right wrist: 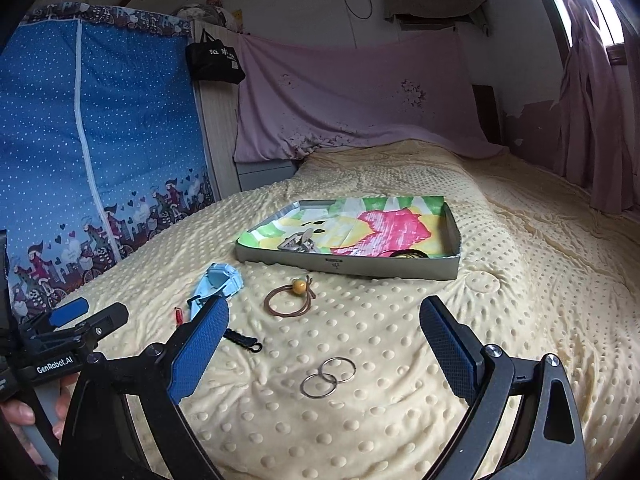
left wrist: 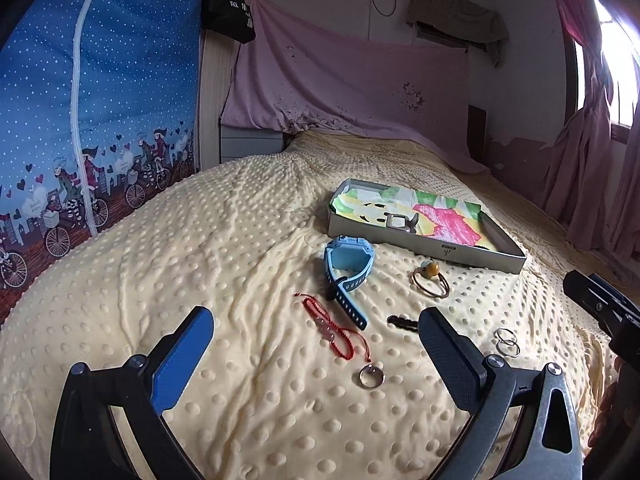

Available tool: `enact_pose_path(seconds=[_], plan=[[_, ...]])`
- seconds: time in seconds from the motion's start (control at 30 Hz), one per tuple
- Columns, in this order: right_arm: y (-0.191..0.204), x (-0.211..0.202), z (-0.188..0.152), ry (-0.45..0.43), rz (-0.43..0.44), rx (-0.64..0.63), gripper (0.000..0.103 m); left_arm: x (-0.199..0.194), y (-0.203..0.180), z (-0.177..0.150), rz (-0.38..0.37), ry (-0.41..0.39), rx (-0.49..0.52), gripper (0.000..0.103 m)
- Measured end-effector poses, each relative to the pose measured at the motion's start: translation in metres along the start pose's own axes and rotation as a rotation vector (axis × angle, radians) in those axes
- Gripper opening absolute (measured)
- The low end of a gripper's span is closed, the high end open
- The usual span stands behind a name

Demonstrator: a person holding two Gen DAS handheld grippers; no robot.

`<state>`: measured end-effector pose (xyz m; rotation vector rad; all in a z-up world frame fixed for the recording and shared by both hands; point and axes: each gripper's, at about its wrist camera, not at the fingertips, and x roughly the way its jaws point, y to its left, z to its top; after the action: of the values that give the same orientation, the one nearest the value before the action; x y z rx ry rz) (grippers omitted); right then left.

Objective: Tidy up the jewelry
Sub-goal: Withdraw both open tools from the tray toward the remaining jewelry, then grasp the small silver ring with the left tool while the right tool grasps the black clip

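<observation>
Both grippers hang wide apart, empty, over the nubby cream blanket: left gripper above the braided red cord bracelet, right gripper above two linked steel rings; the shallow cardboard tray beyond holds what may be a clip

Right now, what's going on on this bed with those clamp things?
A person holds two grippers over the bed, both open and empty. The left gripper hovers near a red bracelet and blue watch; the right gripper is over two rings. The box already holds a few pieces.
</observation>
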<state>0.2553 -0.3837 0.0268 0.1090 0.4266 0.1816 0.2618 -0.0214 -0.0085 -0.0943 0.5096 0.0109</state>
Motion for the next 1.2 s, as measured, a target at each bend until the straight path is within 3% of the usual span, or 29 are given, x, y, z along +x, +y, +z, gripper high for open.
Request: enact_pose_path(seconds=[0.27, 0.57, 0.73, 0.83, 0.9, 1.03, 1.2], plan=[[0.022, 0.019, -0.002, 0.037, 0.069, -0.032, 0.094, 0.007, 0.018, -0.008, 0.021, 0.034, -0.006, 0.103], [0.039, 0.055, -0.013, 0.138, 0.144, -0.073, 0.092, 0.022, 0.028, -0.013, -0.028, 0.085, -0.011, 0.103], [0.042, 0.069, -0.021, 0.197, 0.164, -0.071, 0.077, 0.023, 0.021, -0.021, -0.065, 0.095, 0.025, 0.102], [0.041, 0.075, -0.027, 0.229, 0.173, -0.068, 0.072, 0.025, 0.015, -0.026, -0.095, 0.113, 0.042, 0.093], [0.040, 0.080, -0.030, 0.250, 0.186, -0.062, 0.067, 0.028, 0.012, -0.029, -0.116, 0.131, 0.051, 0.080], [0.041, 0.094, -0.034, 0.292, 0.210, -0.065, 0.055, 0.034, 0.007, -0.032, -0.175, 0.158, 0.062, 0.065], [0.045, 0.111, -0.038, 0.323, 0.222, -0.084, 0.051, 0.046, 0.000, -0.036, -0.237, 0.208, 0.082, 0.041]])
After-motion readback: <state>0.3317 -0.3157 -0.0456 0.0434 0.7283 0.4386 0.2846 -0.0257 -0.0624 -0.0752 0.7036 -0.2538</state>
